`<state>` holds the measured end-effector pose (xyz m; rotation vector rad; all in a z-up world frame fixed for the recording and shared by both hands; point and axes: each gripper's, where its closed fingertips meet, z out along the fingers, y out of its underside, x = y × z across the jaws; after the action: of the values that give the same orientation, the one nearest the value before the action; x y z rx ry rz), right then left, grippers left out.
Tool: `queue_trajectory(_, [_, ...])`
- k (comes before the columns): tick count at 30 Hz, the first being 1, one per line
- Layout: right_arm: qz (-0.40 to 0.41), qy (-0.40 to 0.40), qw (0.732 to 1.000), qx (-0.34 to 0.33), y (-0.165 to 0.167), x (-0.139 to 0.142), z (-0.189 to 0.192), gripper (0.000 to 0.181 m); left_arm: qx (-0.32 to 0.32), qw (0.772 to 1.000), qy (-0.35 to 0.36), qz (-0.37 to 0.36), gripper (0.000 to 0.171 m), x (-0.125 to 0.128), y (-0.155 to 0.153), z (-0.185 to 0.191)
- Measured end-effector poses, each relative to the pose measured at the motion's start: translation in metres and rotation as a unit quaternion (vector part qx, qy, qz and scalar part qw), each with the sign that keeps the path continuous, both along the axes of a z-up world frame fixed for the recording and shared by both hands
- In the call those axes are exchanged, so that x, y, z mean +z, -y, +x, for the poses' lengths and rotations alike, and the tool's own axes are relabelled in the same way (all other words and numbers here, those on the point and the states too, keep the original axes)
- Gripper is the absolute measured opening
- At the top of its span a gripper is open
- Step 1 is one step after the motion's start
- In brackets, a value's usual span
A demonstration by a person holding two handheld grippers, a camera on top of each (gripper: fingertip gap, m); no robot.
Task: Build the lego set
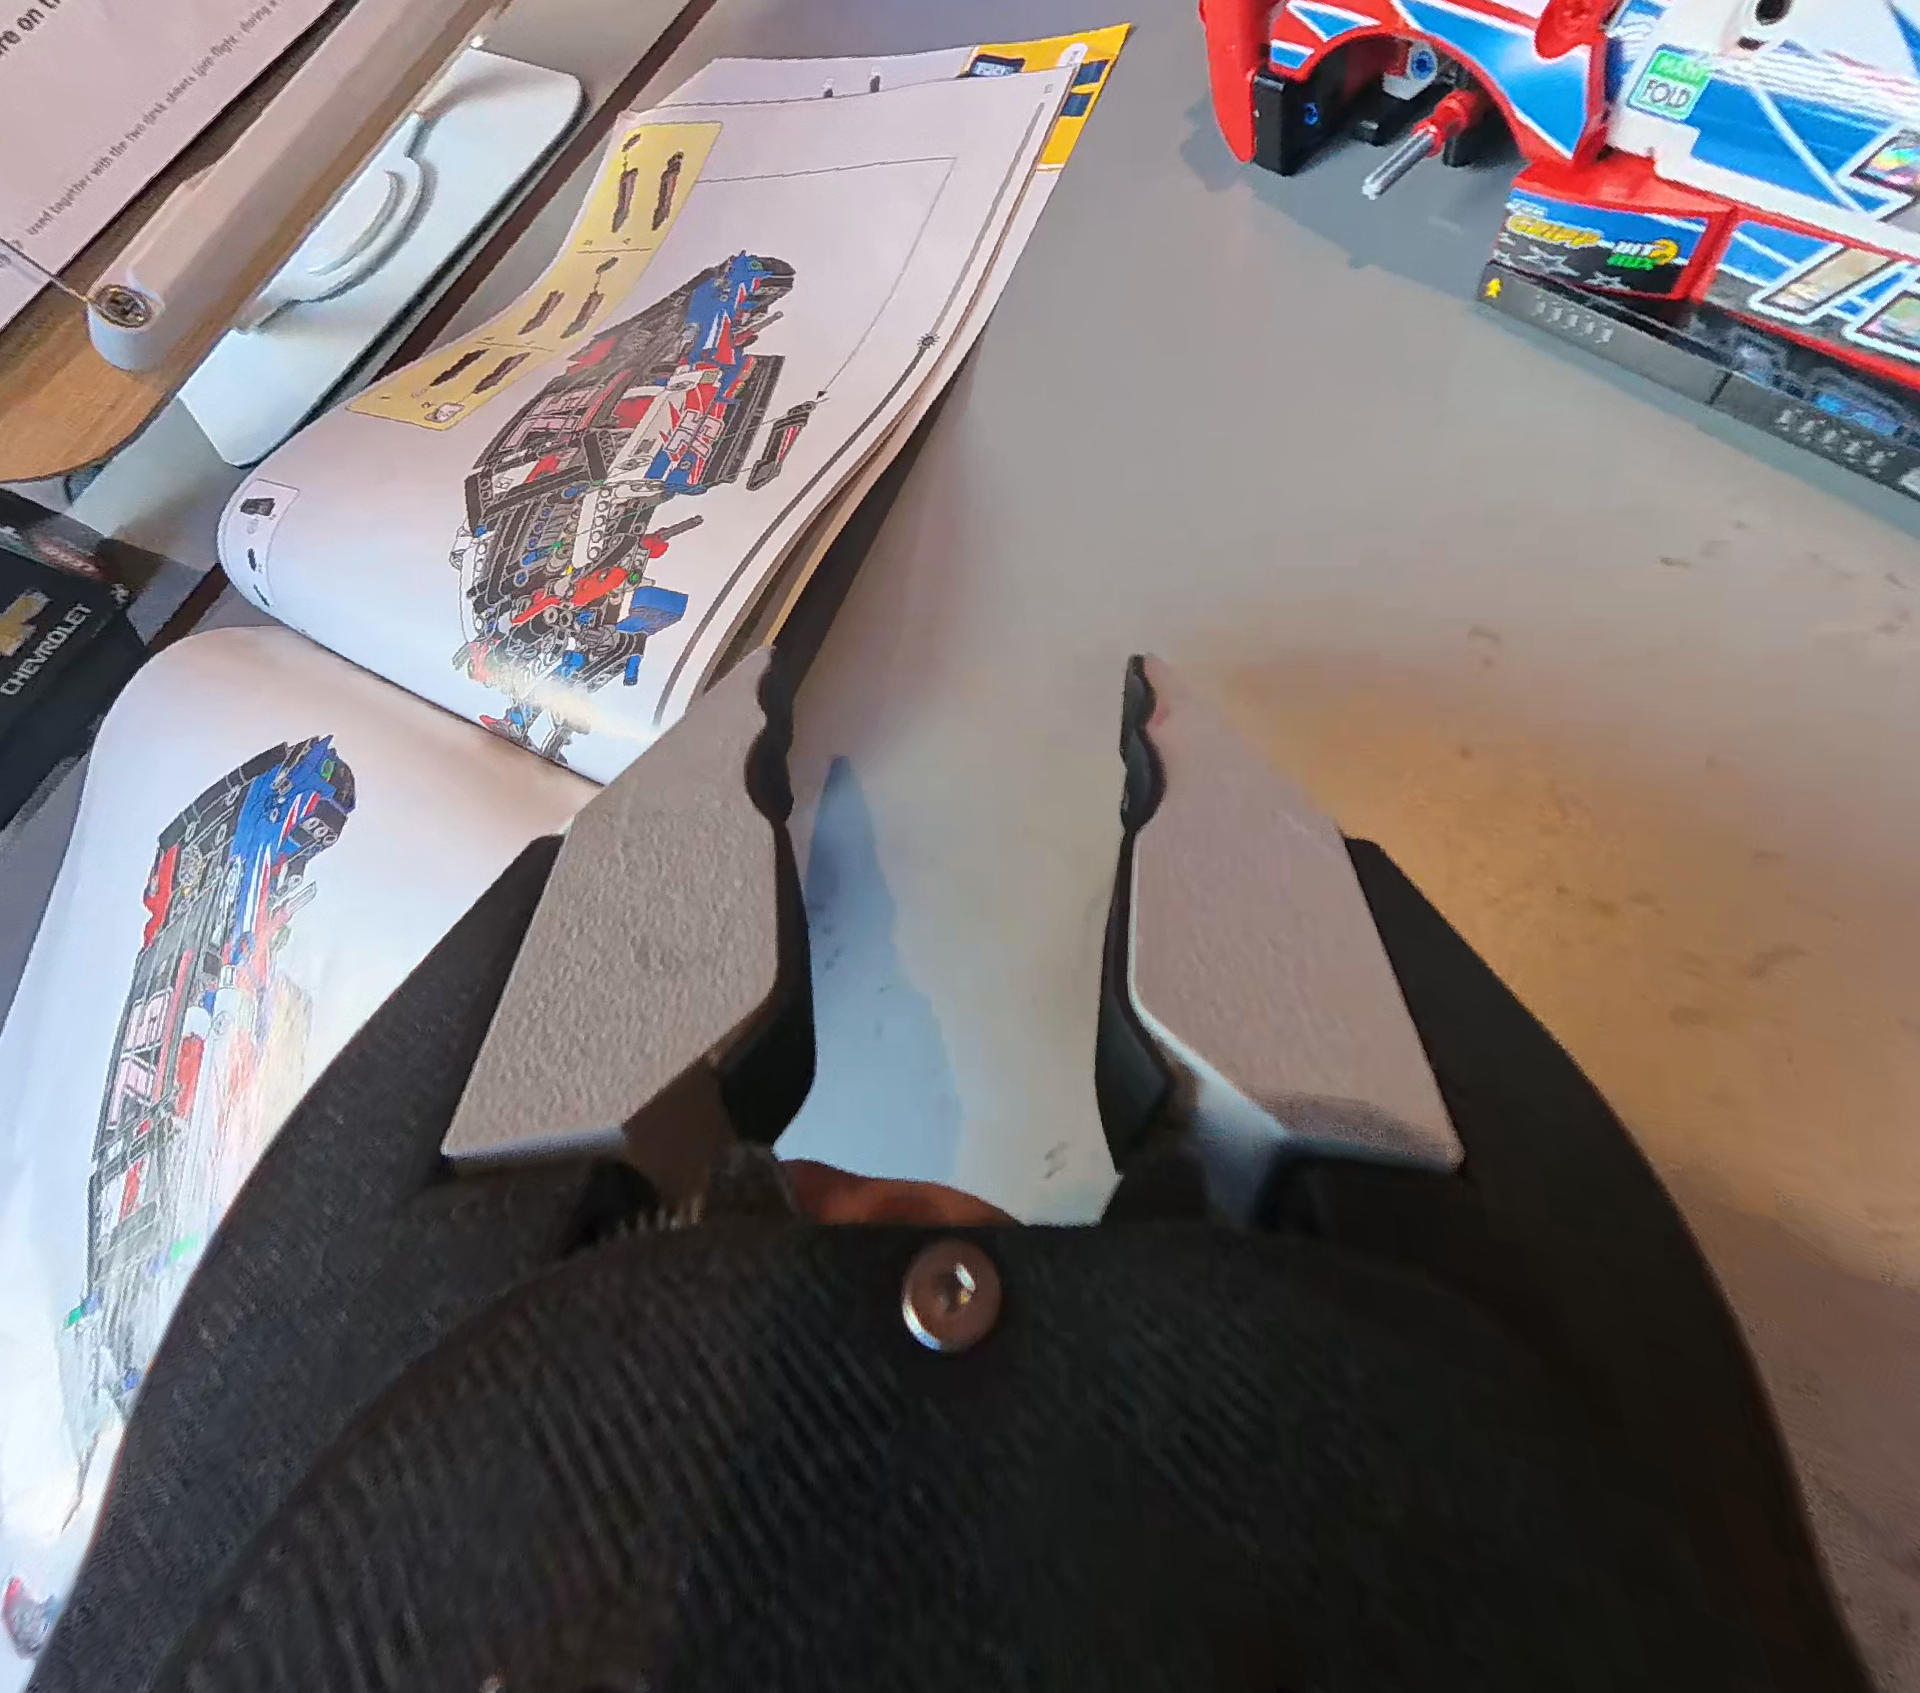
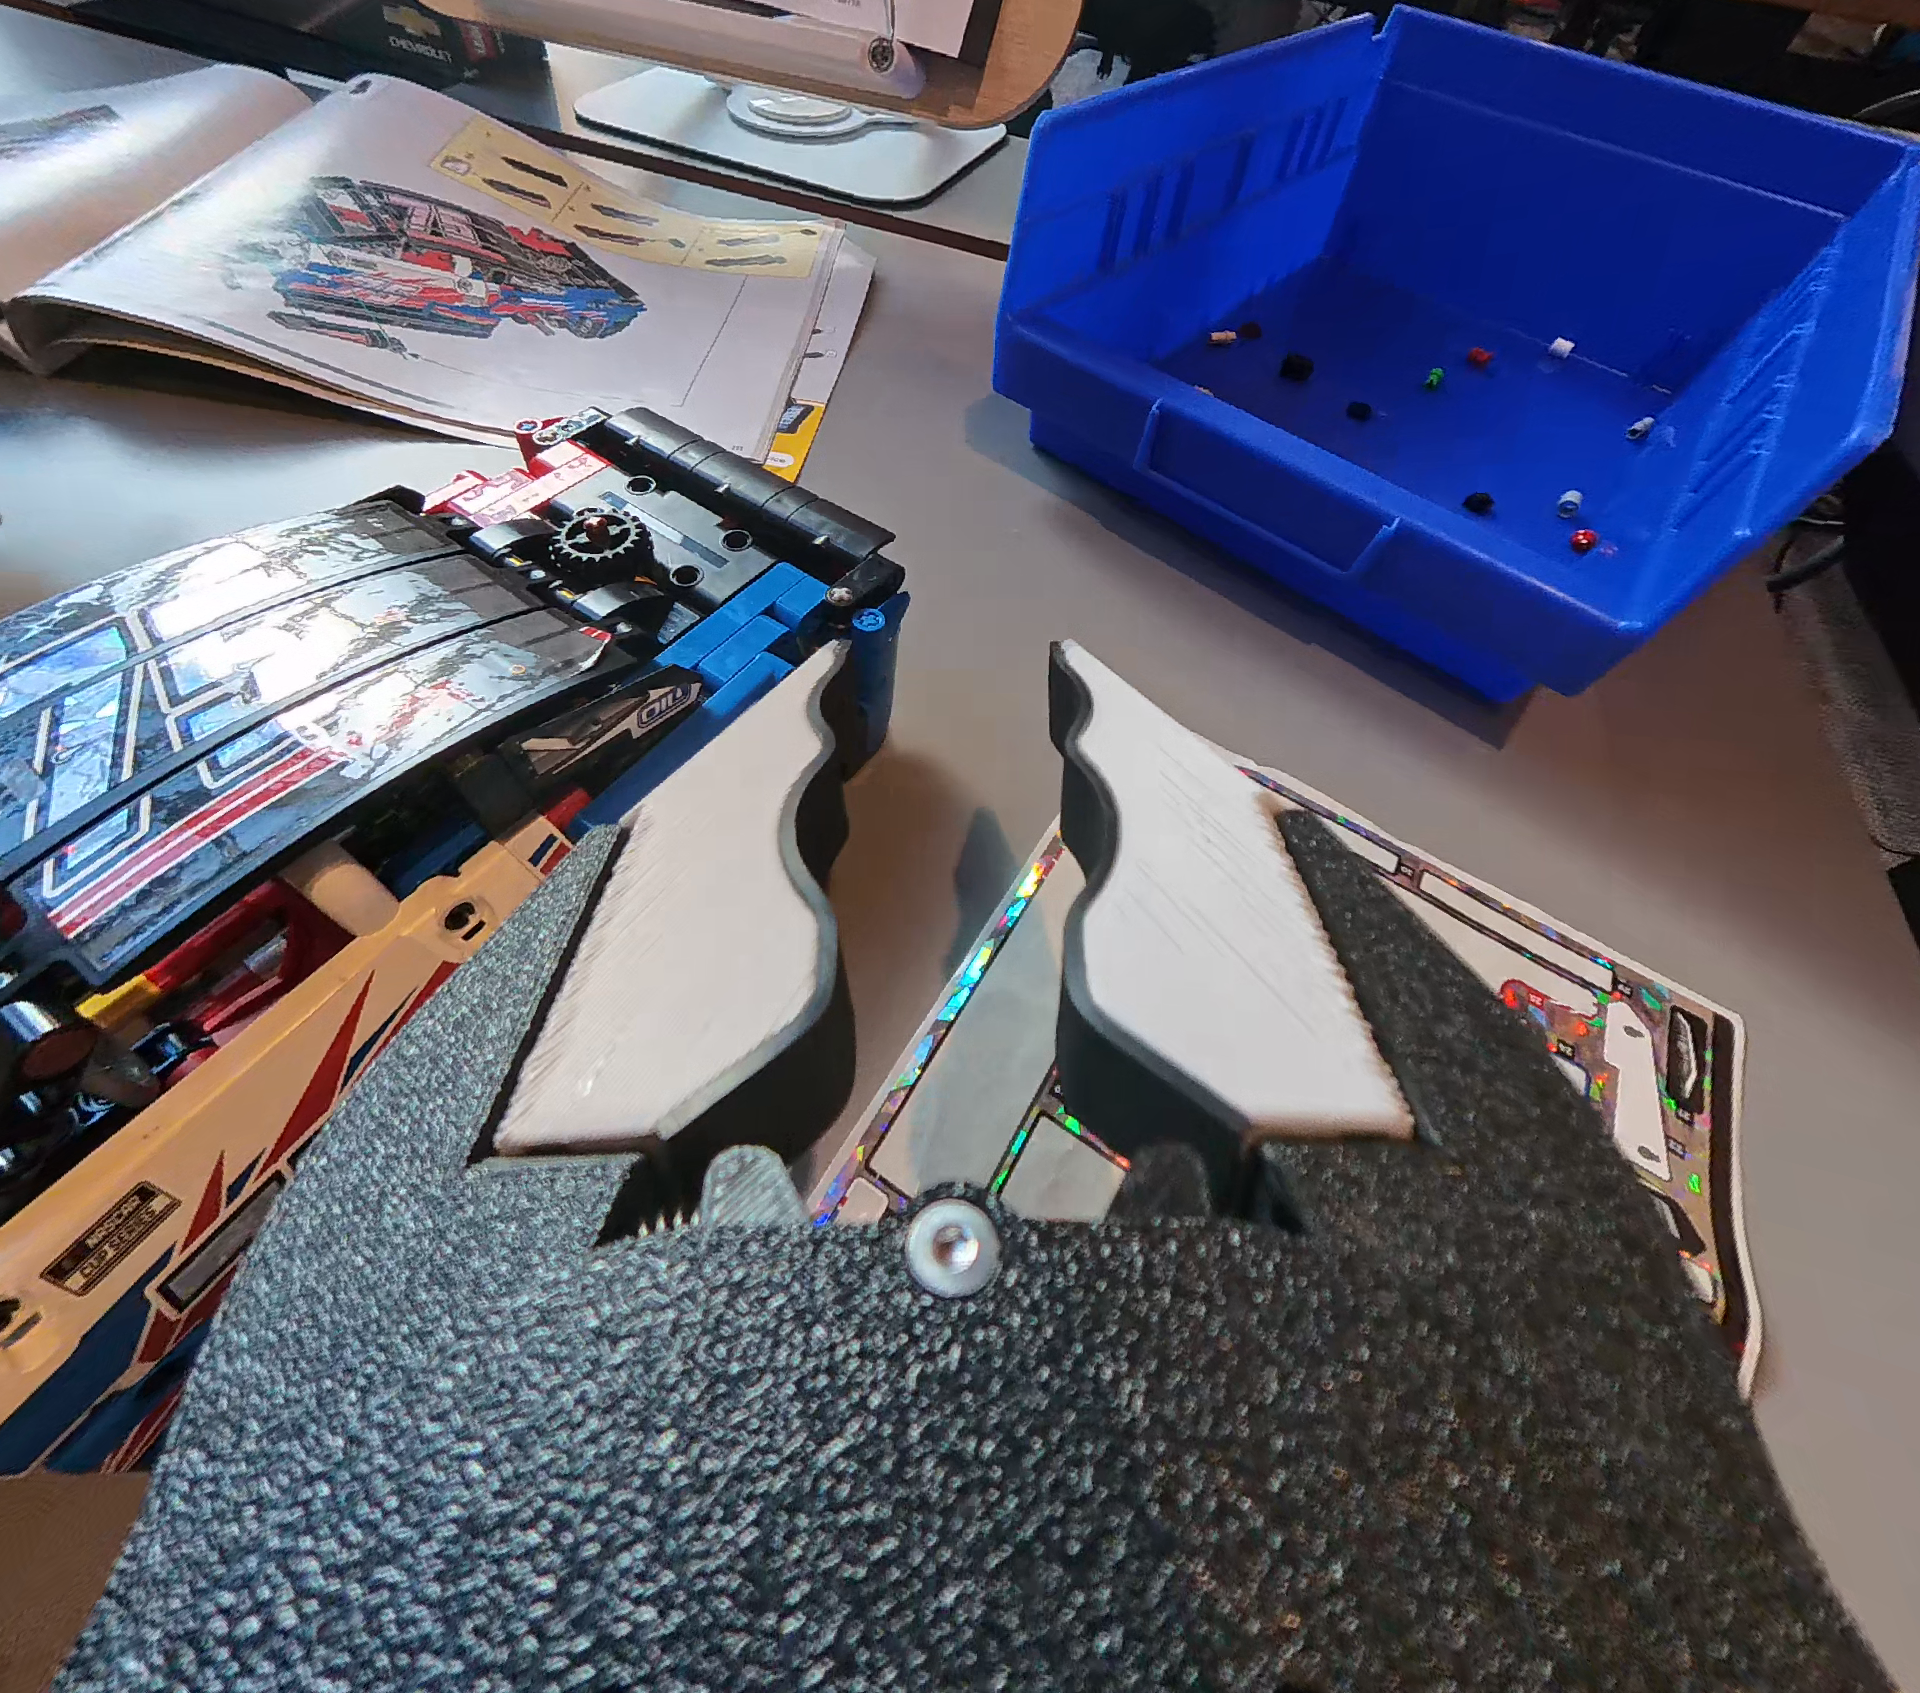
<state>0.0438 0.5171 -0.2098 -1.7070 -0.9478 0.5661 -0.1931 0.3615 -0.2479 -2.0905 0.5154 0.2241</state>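
Both our grippers, left gripper point(image 1: 951, 708) and right gripper point(image 2: 940, 687), gaped wide, empty. Lego car point(image 2: 312, 760) looked heavy, rigid, glossy panels; we judged chassis sides safest hold.

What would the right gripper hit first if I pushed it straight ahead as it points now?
Probably bare table, then the blue bin slightly right. The right gripper is open; the lego car sits just left. Depth is unclear.
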Motion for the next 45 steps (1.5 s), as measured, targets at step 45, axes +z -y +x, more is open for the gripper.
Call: queue_trajectory(45, [0.048,0.012,0.999,0.014,0.01,0.005,-0.005,0.014,-0.058,0.989,-0.132,0.043,0.048,-0.002,0.011,0.029])
